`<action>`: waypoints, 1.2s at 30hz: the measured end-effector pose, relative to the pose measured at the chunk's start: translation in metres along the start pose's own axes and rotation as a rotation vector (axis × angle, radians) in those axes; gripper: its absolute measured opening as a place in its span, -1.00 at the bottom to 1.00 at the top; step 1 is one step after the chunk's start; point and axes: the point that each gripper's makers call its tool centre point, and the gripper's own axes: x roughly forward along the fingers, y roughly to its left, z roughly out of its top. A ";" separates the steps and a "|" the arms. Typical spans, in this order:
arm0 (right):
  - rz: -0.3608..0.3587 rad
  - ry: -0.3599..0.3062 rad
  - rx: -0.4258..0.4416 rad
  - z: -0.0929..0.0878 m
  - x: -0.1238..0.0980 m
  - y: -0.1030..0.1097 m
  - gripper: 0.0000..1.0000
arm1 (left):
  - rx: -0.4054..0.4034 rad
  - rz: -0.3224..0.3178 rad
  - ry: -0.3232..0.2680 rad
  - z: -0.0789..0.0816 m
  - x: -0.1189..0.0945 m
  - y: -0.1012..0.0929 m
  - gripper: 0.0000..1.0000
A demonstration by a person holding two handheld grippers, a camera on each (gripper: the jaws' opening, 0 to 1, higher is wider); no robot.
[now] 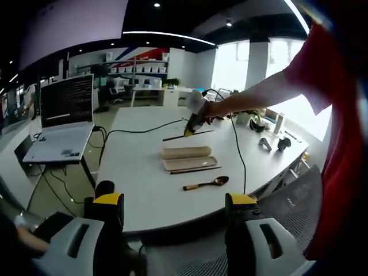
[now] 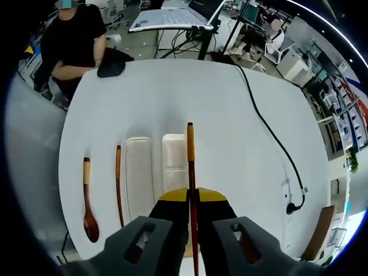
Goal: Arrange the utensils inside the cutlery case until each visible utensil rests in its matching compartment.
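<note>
In the right gripper view, the right gripper sat at the bottom centre of the frame, its yellow-tipped jaws clenched on a dark red chopstick. The stick ran straight up from between the jaws, its pale orange end reaching toward mid-frame. It looked light, stiff and thin, so a hold near one end would likely let it swing; a grip nearer its middle would probably steady it better, and its smooth finish might slip.

Beyond the jaws lay the open cutlery case, a long tray, with its lid just beside it on the white table. Left of the tray rested a second chopstick, and further left a wooden spoon, bowl toward the bottom of the frame. The spoon seemed light and rigid, best taken by the handle.

In the left gripper view, the left gripper hung at the bottom of the frame, off the table's near edge, jaws spread and holding nothing. At the frame's far upper left stood a laptop.
</note>
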 end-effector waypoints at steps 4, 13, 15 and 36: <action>0.010 0.013 0.002 -0.007 0.010 0.005 -1.00 | 0.001 -0.003 0.010 -0.002 0.001 -0.001 0.47; 0.029 0.018 -0.005 -0.008 0.012 0.016 -1.00 | 0.000 0.012 0.014 -0.001 0.001 0.007 0.47; 0.028 0.016 -0.002 -0.008 0.014 0.015 -1.00 | 0.005 0.011 0.011 0.000 0.001 0.007 0.47; 0.033 0.049 -0.007 -0.019 0.034 0.019 -1.00 | -0.009 0.024 0.021 -0.008 -0.001 0.013 0.47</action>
